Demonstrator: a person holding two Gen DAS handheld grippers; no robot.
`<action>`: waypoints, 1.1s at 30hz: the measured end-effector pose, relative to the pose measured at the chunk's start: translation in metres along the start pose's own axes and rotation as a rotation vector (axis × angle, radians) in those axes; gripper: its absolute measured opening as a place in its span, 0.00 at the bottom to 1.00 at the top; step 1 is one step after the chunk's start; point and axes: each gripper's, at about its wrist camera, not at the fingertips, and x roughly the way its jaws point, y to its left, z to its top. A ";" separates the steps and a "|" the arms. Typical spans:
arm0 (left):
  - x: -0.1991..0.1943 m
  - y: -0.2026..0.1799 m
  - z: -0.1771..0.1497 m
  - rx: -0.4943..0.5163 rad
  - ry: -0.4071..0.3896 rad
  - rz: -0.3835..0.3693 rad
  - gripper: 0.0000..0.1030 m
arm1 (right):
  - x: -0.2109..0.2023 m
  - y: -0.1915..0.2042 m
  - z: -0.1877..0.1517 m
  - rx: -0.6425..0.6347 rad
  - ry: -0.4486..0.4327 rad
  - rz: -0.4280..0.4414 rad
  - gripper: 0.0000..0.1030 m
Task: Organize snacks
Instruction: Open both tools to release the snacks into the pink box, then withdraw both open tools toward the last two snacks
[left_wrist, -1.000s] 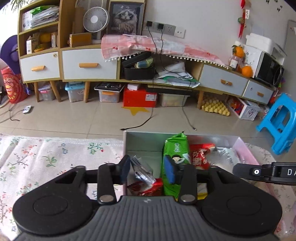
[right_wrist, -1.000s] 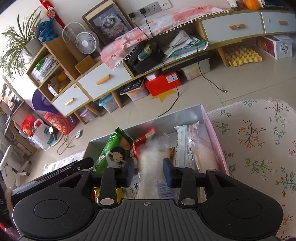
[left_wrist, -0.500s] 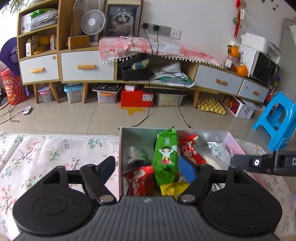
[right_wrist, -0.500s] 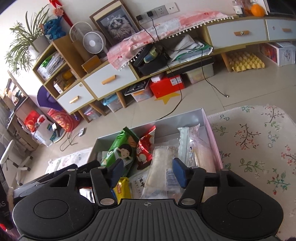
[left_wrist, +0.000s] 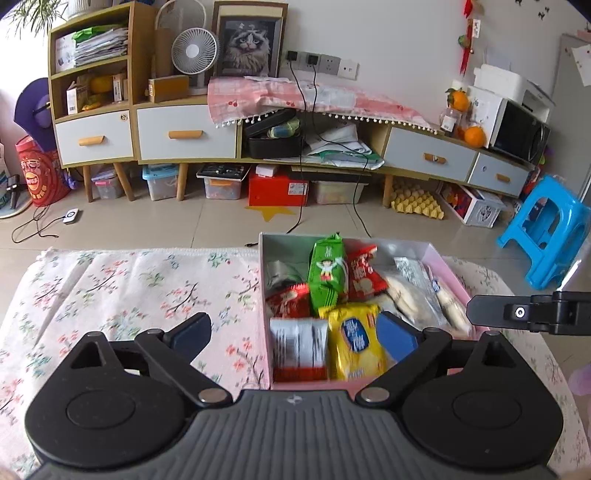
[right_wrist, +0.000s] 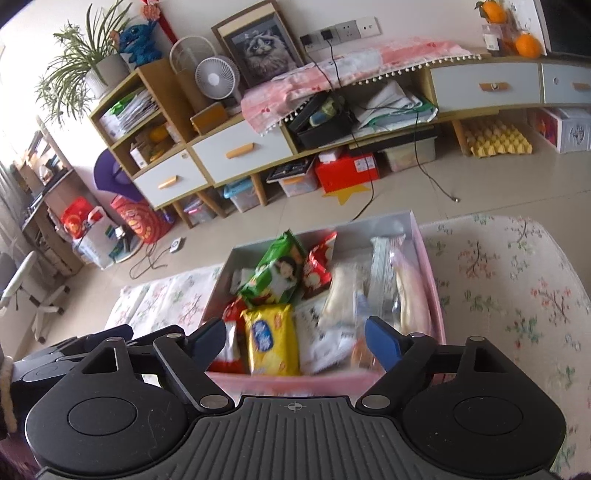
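Left wrist view. Box (left_wrist: 448, 273), pink-walled with a grey inside, sits centre right of the frame on a floral tablecloth (left_wrist: 147, 288). Contents, all inside the walls: green packet (left_wrist: 327, 271) upright at the back; red packet (left_wrist: 364, 273) just right of it; yellow packet (left_wrist: 354, 339) at the front; red-and-white packet (left_wrist: 299, 345) beside that on the left; clear pale packets (left_wrist: 417, 295) along the right wall. Left gripper (left_wrist: 293, 330): jaws have just been opening and stand spread wide, nothing between the pads, 1 finger over the cloth, the other over the box. Cloth at left of frame carries no snacks.

Right wrist view. Same box (right_wrist: 430, 273), centre of frame. Green packet (right_wrist: 275, 277) leans at the back, yellow packet (right_wrist: 271, 338) lies at the front, clear pale packets (right_wrist: 404, 291) fill the right side. Right gripper (right_wrist: 295, 341): jaws have just been opening, spread, empty, above the near wall of the box. Cloth at right of frame also bare of snacks.

Status, as judged: every visible snack is boxed and both grippers are empty; task looks finished or nearly so. Remaining, at most, tidying the leaning packets.
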 end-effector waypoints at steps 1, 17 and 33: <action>-0.003 -0.001 -0.002 0.006 0.004 0.005 0.93 | -0.004 0.001 -0.003 0.000 0.002 -0.001 0.82; -0.029 0.001 -0.039 -0.039 0.054 -0.027 1.00 | -0.037 0.003 -0.046 -0.076 0.032 -0.084 0.87; -0.012 -0.010 -0.083 0.096 0.053 -0.006 1.00 | -0.026 -0.019 -0.099 -0.339 0.021 -0.187 0.95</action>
